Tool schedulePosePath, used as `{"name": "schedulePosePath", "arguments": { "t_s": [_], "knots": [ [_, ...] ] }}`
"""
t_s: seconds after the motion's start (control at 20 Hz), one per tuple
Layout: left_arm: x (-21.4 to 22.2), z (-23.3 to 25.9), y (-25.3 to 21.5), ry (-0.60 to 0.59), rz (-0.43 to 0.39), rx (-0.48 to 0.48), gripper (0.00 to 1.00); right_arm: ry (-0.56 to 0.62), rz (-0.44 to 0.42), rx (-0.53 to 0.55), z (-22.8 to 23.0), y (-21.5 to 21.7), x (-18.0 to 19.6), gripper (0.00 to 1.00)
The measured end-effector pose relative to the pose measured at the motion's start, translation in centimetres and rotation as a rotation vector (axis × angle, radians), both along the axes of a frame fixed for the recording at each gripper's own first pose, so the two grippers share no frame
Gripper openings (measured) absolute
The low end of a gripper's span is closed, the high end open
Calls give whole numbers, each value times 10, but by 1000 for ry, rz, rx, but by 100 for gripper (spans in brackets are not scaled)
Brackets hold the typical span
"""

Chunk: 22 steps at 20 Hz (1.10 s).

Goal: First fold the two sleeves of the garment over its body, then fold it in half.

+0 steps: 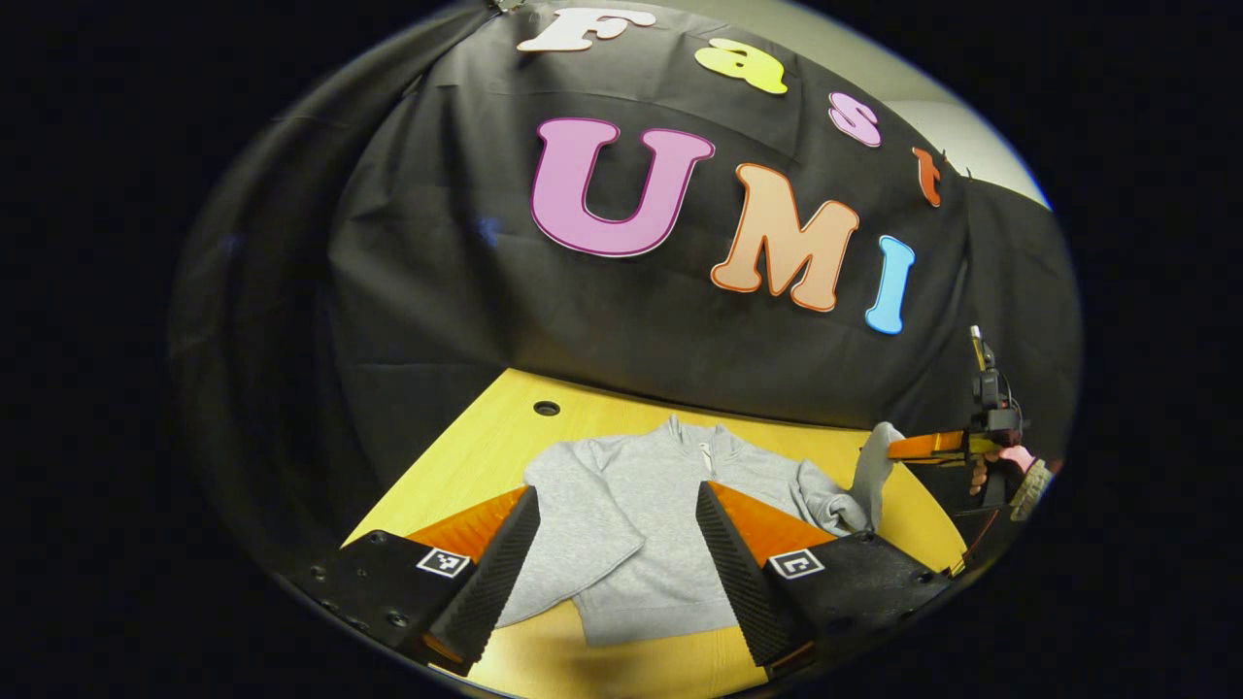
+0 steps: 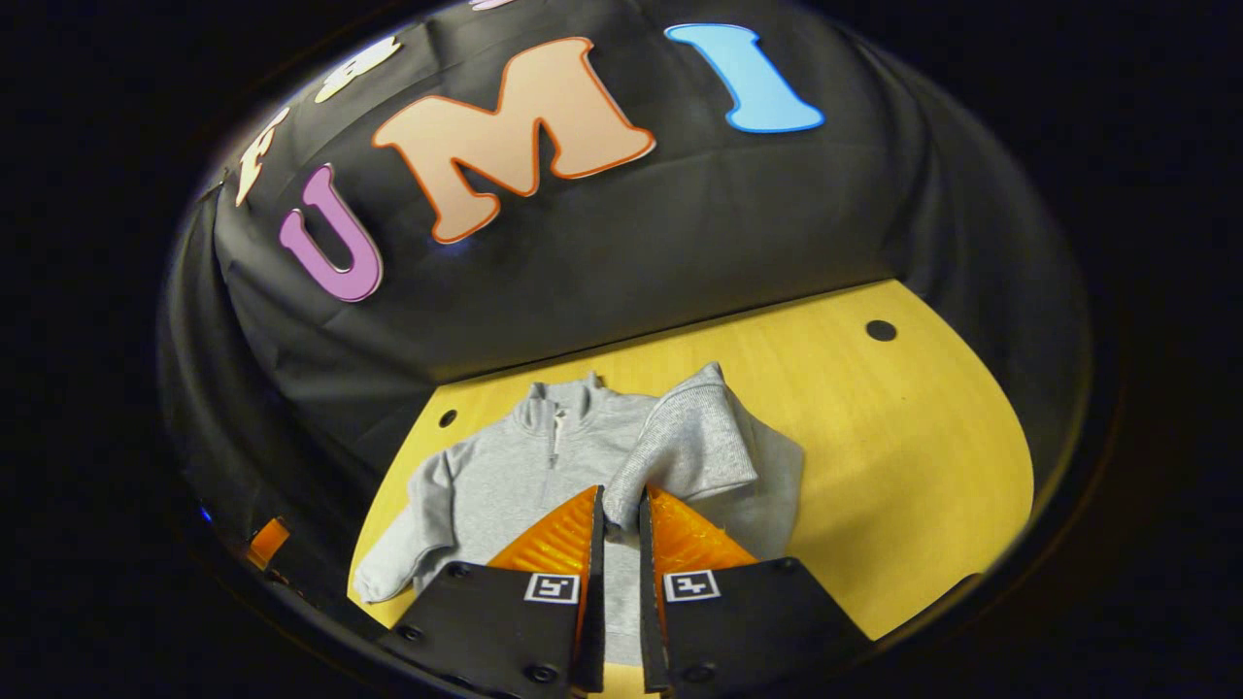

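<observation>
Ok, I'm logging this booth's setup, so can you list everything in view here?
Garment: one, grey, zip collar, flat on the table; one sleeve lifted over its body.
Table: one, yellow wood, with round holes near the far edge.
Booth wall: one, black cloth, behind the table.
Left gripper: one, open above the garment's hem.
Right gripper: one, shut on the sleeve.
Hand: one, holding the right gripper.
</observation>
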<state>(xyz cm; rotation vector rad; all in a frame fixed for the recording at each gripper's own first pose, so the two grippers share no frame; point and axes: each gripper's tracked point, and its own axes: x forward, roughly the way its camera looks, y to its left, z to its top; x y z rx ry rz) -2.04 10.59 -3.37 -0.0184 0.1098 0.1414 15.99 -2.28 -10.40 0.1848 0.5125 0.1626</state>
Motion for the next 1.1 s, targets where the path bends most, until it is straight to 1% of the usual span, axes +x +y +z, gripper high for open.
{"name": "schedulePosePath", "arguments": {
  "t_s": [0.2, 0.25, 0.3, 0.45, 0.55, 0.6, 0.8, 0.9, 1.0, 1.1],
  "knots": [
    [-8, -1, 10, 3, 34, -1, 95, -35, 125, 41, 6, 72, 19, 17],
    [-11, -2, 12, 4, 45, -8, 95, -54, 118, 46, 8, 85, 25, 17],
    [-14, -4, 16, 4, 57, -13, 95, -59, 147, 63, 13, 99, 30, 10],
    [-24, -9, 28, 7, 101, -30, 95, -57, 223, 103, 5, 149, 37, 10],
    [-31, -12, 38, 9, 139, -39, 95, -62, 284, 118, -2, 184, 39, 9],
    [-35, -14, 44, 10, 154, -43, 95, -56, 324, 121, -5, 201, 37, 6],
    [-51, -23, 66, 19, 230, -58, 95, -58, 467, 133, -16, 272, 29, 6],
    [-60, -30, 75, 29, 261, -74, 95, -39, 507, 134, -28, 298, 29, 7],
    [-68, -36, 82, 37, 282, -84, 95, -12, 540, 169, -40, 320, 29, 6],
    [-75, -48, 91, 60, 305, -92, 96, 3, 550, 176, -52, 338, 32, 7]
  ]
}}
